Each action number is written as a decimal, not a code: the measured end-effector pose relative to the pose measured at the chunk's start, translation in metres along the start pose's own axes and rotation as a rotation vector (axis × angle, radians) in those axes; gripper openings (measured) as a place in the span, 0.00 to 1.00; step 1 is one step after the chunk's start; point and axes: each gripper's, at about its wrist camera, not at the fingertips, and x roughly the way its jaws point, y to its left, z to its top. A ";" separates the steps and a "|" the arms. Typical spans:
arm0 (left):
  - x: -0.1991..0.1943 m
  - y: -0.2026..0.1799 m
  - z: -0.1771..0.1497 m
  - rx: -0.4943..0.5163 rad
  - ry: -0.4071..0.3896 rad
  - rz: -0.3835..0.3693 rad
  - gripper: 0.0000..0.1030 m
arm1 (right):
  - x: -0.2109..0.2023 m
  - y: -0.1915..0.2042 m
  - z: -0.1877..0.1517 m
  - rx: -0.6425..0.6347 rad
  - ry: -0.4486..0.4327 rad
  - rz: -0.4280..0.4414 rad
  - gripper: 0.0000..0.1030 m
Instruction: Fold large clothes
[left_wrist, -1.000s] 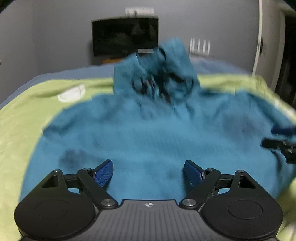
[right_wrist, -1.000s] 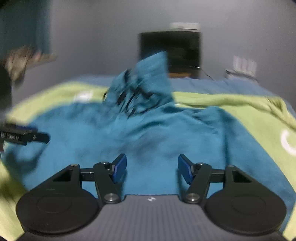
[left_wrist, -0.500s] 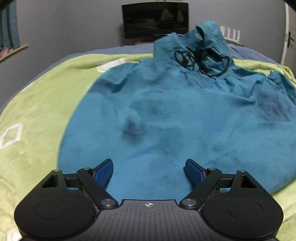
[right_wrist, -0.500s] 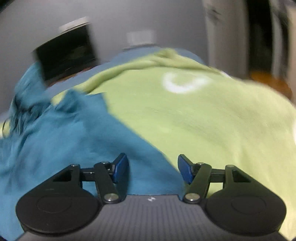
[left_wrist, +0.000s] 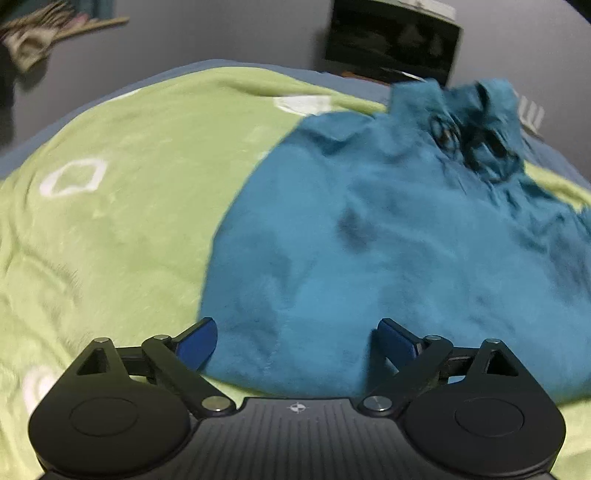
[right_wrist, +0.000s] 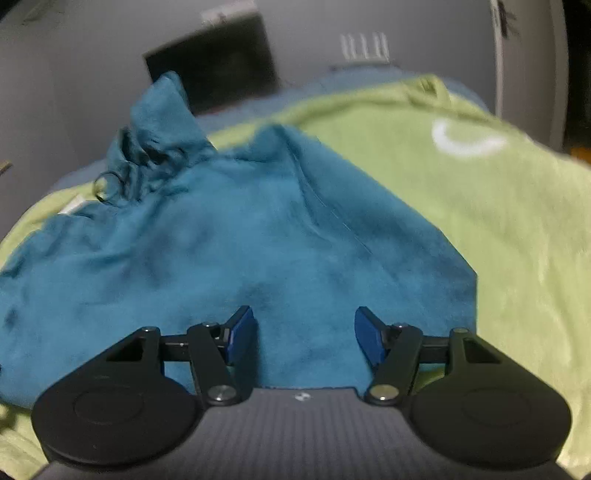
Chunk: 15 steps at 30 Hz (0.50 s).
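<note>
While both of my grippers hang over the bed, the teal hoodie (left_wrist: 388, 240) lies spread flat on the green blanket (left_wrist: 122, 206), its hood bunched up at the far end with a dark drawstring looped across it. My left gripper (left_wrist: 297, 341) sits above the hoodie's near left corner: its fingers (left_wrist: 197, 341) are spread wide, have just been opening further, and nothing is pinched between them; the left finger is over the hoodie's edge where it meets the blanket, the right one over the teal cloth. My right gripper (right_wrist: 304, 338) hovers above the near right part of the hoodie (right_wrist: 240, 251), its fingers (right_wrist: 242, 336) apart with only cloth seen below the gap, gripping nothing. Whether either pair of fingertips touches the fabric I cannot tell. From the right wrist, the hoodie's right edge runs diagonally across the blanket (right_wrist: 509, 229), which has pale white shapes printed on it. Beyond the bed, a dark screen (left_wrist: 391, 40) stands against the grey wall. Both views are somewhat blurred.
</note>
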 end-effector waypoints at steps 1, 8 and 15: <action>-0.004 0.004 0.000 -0.024 -0.001 -0.008 0.92 | -0.006 -0.004 0.000 0.028 -0.020 -0.007 0.59; -0.017 0.039 -0.010 -0.274 0.070 -0.108 0.91 | -0.030 -0.055 -0.003 0.342 -0.005 -0.061 0.67; 0.003 0.038 -0.013 -0.277 0.124 -0.165 0.99 | -0.012 -0.072 -0.005 0.460 0.074 0.013 0.75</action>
